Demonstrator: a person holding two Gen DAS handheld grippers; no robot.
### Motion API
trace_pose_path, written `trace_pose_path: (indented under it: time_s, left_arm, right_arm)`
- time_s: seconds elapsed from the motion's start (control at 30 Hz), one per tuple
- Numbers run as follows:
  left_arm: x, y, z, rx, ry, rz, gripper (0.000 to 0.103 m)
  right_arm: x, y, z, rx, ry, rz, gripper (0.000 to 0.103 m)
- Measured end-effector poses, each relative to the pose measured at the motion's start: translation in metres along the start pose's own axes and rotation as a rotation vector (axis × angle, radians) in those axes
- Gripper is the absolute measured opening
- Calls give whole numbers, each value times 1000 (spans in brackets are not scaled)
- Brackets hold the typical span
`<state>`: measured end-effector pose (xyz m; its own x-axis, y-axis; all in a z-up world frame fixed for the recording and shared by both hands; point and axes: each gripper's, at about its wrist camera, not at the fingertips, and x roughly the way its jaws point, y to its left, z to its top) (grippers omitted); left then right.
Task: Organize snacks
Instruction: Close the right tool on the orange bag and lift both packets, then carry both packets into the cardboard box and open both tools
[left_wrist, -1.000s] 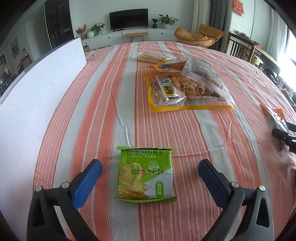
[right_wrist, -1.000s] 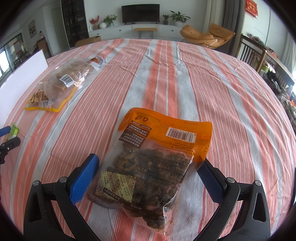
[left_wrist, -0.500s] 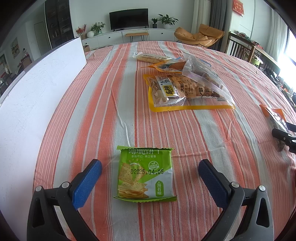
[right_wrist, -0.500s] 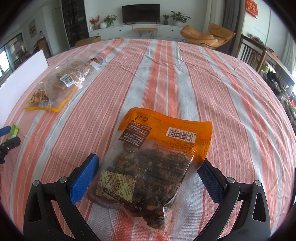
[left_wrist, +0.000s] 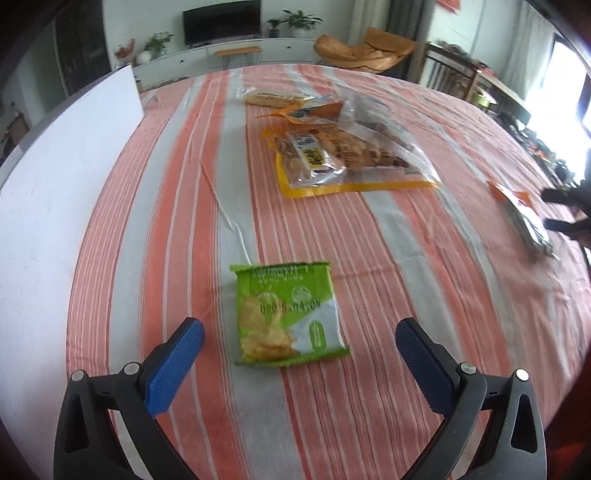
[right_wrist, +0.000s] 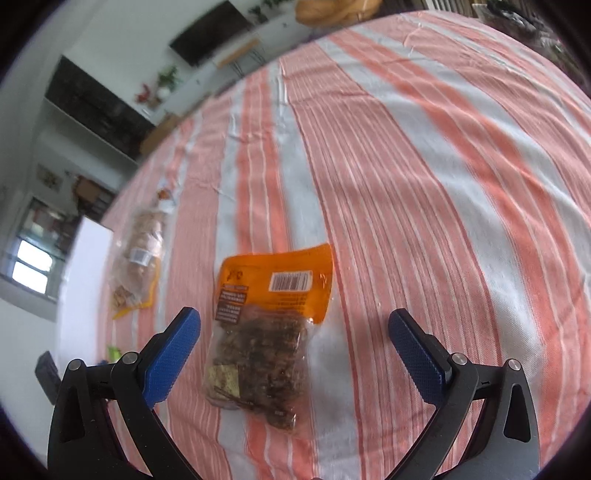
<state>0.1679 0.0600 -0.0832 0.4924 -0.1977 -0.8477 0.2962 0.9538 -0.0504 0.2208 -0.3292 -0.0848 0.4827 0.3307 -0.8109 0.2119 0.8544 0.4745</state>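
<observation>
Your left gripper (left_wrist: 295, 343) has its fingers spread wide and empty above the striped desk (left_wrist: 369, 258). The white board (left_wrist: 55, 206) stands along the desk's left edge. The green packet (left_wrist: 286, 314) lies flat between the blue pads, nearer the left one, touching neither. Farther back, the clear bag (left_wrist: 354, 158) of snacks lies on its yellow-edged pouch, with a pale packet (left_wrist: 271, 98) just behind it. At the right edge you see the orange bag (left_wrist: 524, 218) and the dark tips of your other gripper.

Your right gripper (right_wrist: 293, 339) also stands wide open, holding nothing. The orange bag (right_wrist: 269, 325) lies flat between its fingers, barcode end away from you, clear of both pads. The clear bag (right_wrist: 138, 254) sits well off to the left, near the board (right_wrist: 81, 280).
</observation>
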Motion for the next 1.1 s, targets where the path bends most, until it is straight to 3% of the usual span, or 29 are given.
trace_pose_path:
  time_s: [0.1, 0.17, 0.3, 0.37, 0.43, 0.63, 0.77, 0.9, 1.1]
  left_arm:
    - [2, -2, 6, -5, -34, 66, 80]
    - [-3, -1, 5, -19, -80, 70, 50]
    - [-7, 5, 1, -43, -105, 32, 49]
    - [-16, 8, -5, -59, -130, 5, 49]
    - [-25, 12, -10, -90, -153, -24, 49]
    - [-72, 29, -6, -212, -244, -176, 49]
    - [-122, 52, 4, -251, -318, -218, 49]
    - [-168, 99, 7, -261, -369, -132, 49]
    - [-205, 198, -13, -331, -348, 127, 49]
  right_arm:
    - [11, 21, -2, -34, 56, -43, 102]
    - [24, 44, -7, -107, 77, -113, 103]
    - [43, 76, -26, -308, 64, -308, 99]
    - [38, 80, -36, -366, 26, -349, 75]
    - [28, 74, -41, -351, 31, -326, 71]
    - [-19, 55, -44, -209, -10, -102, 71]
    - [-50, 95, -38, -217, -51, 51, 71]
    - [-48, 192, -37, -335, -59, 188, 71]
    - [-26, 347, -53, -531, 1, 400, 72]
